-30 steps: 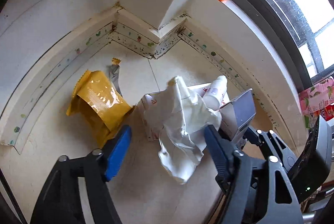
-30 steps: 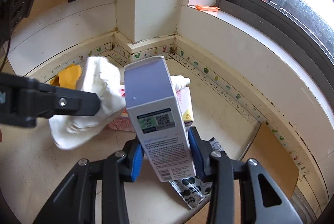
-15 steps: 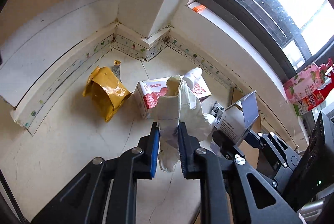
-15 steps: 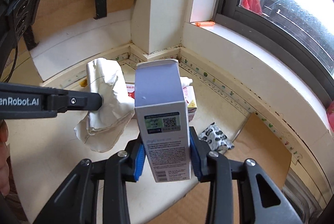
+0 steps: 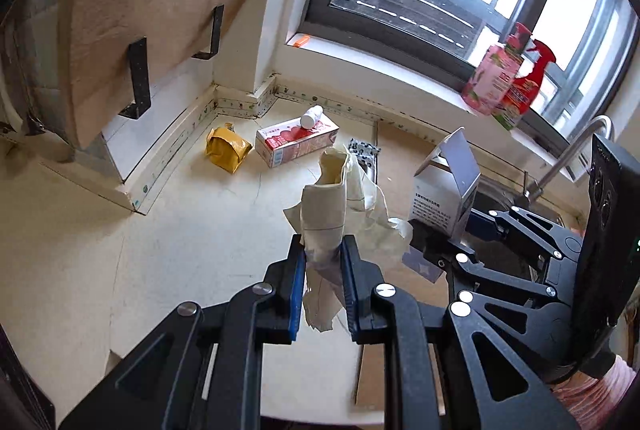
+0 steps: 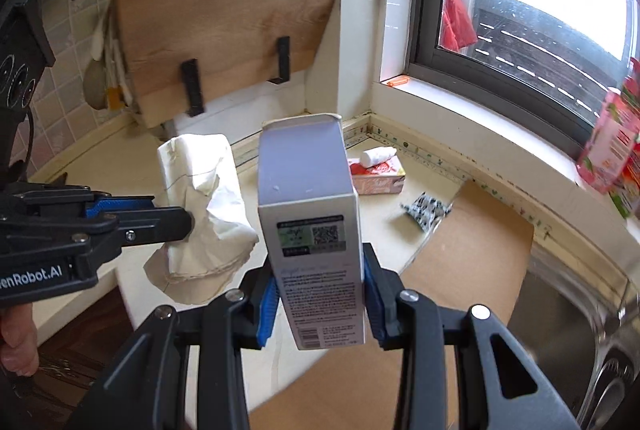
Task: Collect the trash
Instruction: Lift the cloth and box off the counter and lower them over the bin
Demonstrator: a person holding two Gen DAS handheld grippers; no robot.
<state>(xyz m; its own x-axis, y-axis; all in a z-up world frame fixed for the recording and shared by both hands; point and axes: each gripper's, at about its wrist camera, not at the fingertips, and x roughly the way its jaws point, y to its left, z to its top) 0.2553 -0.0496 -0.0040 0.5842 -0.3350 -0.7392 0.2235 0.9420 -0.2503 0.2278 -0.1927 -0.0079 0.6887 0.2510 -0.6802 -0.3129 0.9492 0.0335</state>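
Blue-padded, the left claw (image 5: 323, 272) is clamping a crumpled white paper wad (image 5: 340, 197), holding it in the air above the bench (image 5: 160, 250). Beside it, the right claw (image 6: 320, 300) is gripping a lavender carton (image 6: 310, 213) upright by its lower sides, also clear of the bench. Lying farther back near the corner are a yellow wrapper (image 5: 226, 147), a red-and-white box (image 5: 296, 141) carrying a small white bottle (image 5: 311, 116), and a black-and-white sachet (image 5: 363, 151).

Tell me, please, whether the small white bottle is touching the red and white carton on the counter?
Touching. The left wrist view shows the small white bottle lying on top of the red and white carton.
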